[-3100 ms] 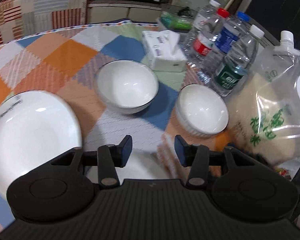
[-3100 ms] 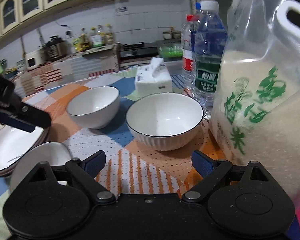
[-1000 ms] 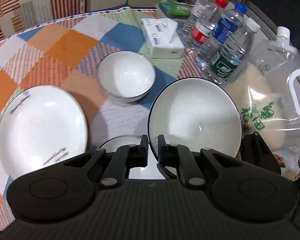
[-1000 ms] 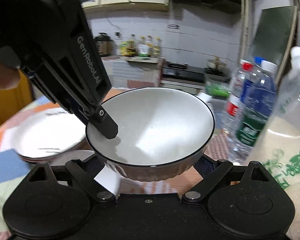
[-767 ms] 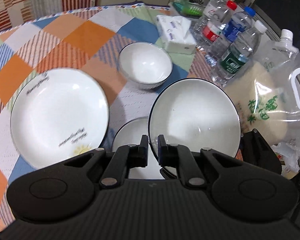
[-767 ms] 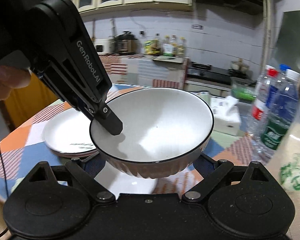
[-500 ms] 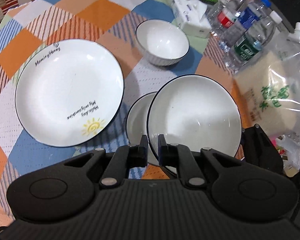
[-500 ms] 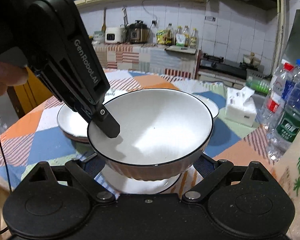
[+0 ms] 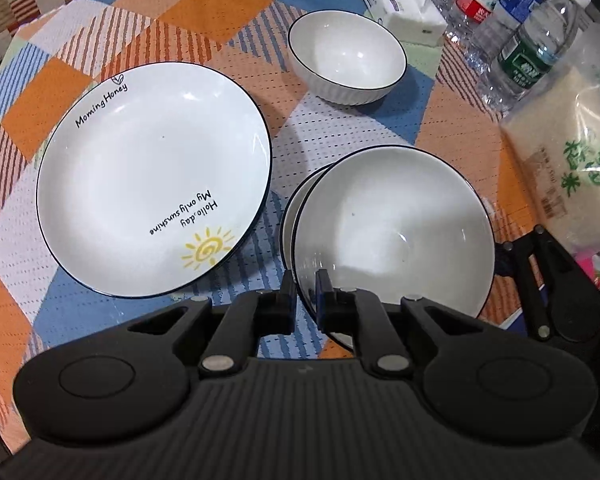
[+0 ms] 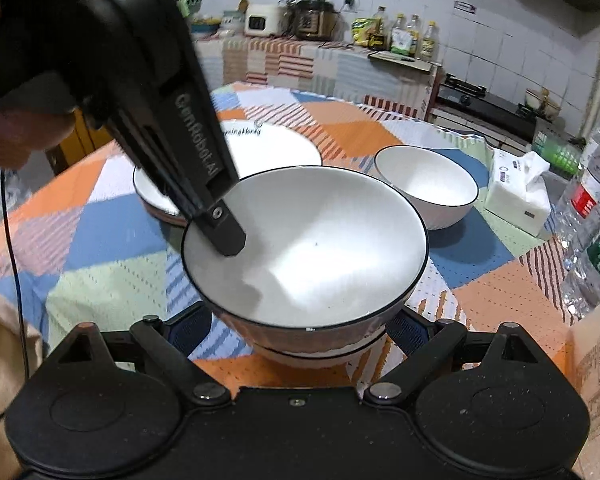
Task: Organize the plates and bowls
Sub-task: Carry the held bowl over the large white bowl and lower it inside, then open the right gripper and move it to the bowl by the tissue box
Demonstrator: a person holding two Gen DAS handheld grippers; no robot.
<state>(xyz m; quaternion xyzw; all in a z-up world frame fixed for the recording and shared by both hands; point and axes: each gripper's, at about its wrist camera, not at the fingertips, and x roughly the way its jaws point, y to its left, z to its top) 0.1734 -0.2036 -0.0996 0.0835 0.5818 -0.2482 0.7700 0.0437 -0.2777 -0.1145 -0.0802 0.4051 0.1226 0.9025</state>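
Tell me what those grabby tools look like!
Both are matte black plastic. The left tool has two flat fingers on hinged links with silver rivets, round discs on each side and a ribbed body. In the right wrist view its side reads "GenRobot.AI" in grey letters. The right tool has the same black links and rivets, with dark blue pads. A thin black cable hangs at the left.

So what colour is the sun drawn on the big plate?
Yellow; the sun on the plate shows best in the left wrist view.
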